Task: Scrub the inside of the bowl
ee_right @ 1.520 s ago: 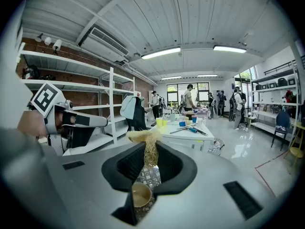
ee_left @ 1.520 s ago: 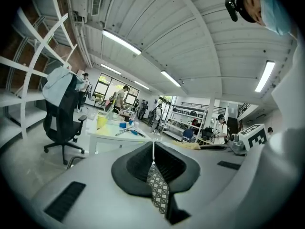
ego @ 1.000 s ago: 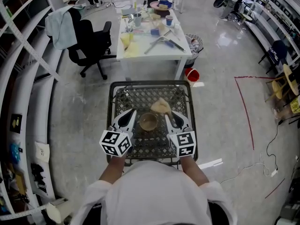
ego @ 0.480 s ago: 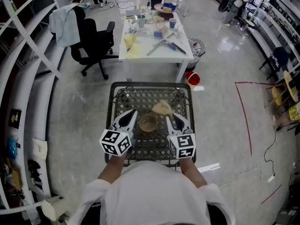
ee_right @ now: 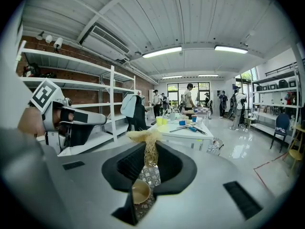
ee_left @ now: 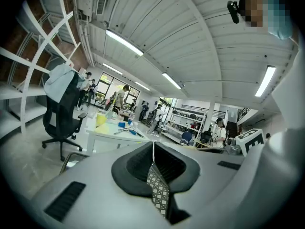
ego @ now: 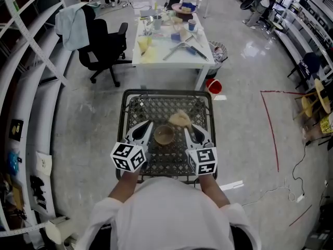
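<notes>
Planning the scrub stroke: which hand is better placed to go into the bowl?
Right, probably. The right tongs pinch the scrubber just beyond the bowl; the left tongs are shut and empty beside it.

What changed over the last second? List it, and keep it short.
Nothing in the scene visibly moved. The left tool stays shut and empty beside the bowl. The right tool stays closed on the scrubber. Both are over the wire table as before, and nothing was taken hold of or let go. Only the head view itself shifted slightly.
</notes>
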The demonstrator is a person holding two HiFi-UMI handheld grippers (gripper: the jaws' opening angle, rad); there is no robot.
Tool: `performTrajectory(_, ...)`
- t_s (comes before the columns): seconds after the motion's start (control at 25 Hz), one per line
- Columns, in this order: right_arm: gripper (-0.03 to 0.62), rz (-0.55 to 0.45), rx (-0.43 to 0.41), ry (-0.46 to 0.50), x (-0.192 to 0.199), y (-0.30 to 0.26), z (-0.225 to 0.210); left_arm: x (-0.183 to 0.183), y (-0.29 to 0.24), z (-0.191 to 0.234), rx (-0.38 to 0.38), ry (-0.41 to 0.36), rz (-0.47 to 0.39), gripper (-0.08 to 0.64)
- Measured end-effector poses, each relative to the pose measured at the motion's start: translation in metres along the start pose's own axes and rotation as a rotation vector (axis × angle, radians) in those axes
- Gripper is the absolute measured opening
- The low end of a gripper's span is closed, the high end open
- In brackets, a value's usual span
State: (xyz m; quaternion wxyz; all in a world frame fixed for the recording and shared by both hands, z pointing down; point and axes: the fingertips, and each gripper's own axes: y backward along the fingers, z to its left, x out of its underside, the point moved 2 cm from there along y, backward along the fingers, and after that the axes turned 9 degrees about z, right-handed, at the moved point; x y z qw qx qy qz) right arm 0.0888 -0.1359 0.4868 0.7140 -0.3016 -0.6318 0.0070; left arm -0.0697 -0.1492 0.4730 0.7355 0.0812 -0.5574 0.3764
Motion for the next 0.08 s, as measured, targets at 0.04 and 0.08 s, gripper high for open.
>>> performTrajectory(0.04,0.076,0.000,-0.001,0.001,-0.0004,0.0004,0.0008,0.0001,0.0008,0.0001,0.000,0.001,0.000,0.040)
performTrajectory(0.08,0.075,0.000,-0.003,0.002,-0.0007,0.0008,0.0016,0.0002,0.0017,0.0001,0.000,0.003,0.001,0.040)
